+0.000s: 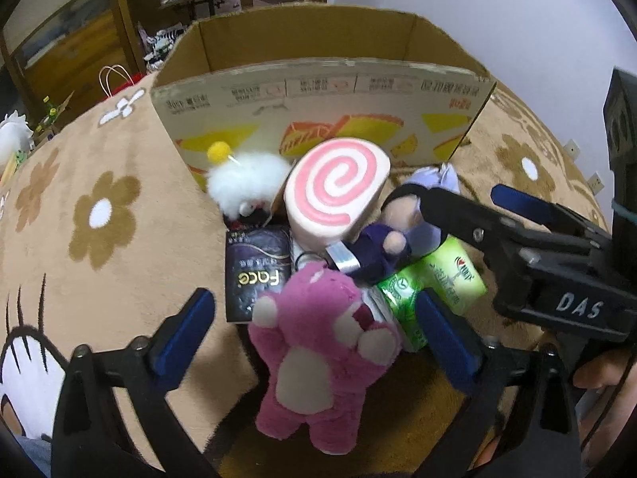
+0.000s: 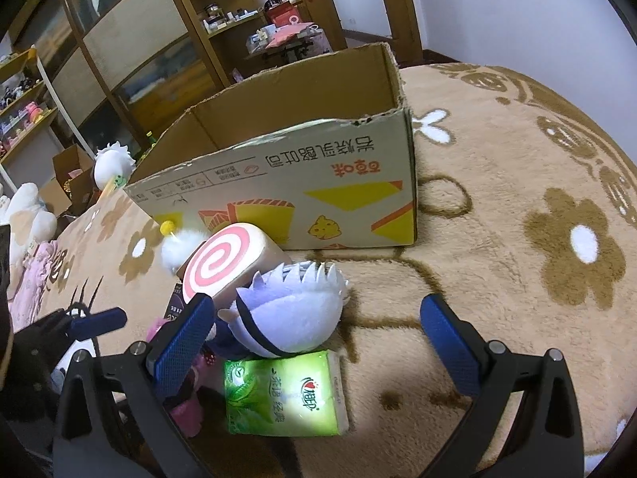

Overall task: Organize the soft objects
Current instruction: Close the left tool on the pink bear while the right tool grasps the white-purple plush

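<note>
Plush toys point(image 1: 322, 350): 3 | tissue packs point(image 2: 284, 392): 2 | box point(image 2: 318, 183): 1

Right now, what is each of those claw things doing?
Left gripper: open, around the pink bear, not gripping.
Right gripper: open, empty.

we see a cardboard box point(image 1: 318, 91) standing open on a blanket point(image 1: 99, 207), with a huddle of soft things just before its near wall. a fluffy toy point(image 1: 249, 179) lies leftmost against the box, a swirl cushion point(image 1: 338, 187) right of it, a spiky-haired doll point(image 2: 290, 318) to the right again. nearer us, a tissue pack point(image 2: 284, 392) lies under the doll's head, a dark packet point(image 1: 254, 275) sits to the left, and a plush bear point(image 1: 318, 358) lies nearest, between our left gripper point(image 1: 314, 338) fingers. shelves point(image 2: 223, 12) stand behind the box.
</note>
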`<state>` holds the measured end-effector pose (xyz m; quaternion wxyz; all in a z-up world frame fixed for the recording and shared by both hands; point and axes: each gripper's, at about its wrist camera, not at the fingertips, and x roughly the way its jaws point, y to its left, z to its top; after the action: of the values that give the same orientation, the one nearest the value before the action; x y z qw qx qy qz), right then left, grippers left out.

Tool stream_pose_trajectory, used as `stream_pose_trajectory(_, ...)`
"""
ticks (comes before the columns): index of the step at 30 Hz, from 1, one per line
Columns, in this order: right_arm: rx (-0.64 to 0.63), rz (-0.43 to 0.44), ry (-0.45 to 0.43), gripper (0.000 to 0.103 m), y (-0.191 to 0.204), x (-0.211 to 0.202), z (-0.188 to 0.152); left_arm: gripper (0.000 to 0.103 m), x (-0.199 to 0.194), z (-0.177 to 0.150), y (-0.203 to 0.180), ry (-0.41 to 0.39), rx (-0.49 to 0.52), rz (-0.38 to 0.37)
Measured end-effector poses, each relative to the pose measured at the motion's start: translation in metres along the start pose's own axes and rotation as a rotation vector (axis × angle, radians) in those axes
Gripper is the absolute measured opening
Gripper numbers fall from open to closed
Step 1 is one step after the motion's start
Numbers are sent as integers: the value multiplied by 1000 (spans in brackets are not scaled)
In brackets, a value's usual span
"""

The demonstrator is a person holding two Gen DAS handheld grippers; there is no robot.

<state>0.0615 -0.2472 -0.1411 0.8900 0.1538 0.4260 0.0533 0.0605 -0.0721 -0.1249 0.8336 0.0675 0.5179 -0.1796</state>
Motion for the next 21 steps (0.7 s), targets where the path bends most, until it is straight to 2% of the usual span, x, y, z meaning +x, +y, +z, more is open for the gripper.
stream_pose_trajectory(2,9,17,-1,103,1,2,0,94,6,-2,1,18,-9,6)
stream_pose_trajectory(4,2,20,3,103,3,6,1,87,9,-3,2,29,-15,18)
stream_pose_trajectory(8,-12,15,24,99,5,15,1,80,12,-3,8,37,-38,17)
stream_pose_trajectory(10,-13,15,26,92,5,19,1,71,11,-3,8,34,-41,10)
stream_pose_trajectory(11,-15,16,29,91,6,21,1,70,11,-3,8,34,-38,11)
stream_pose_trajectory(15,-26,31,35,68,10,23,-1,60,10,-2,7,34,-15,16)
stream_pose_trajectory(21,-40,16,13,64,13,20,-2,55,5,0,12,17,-35,25)
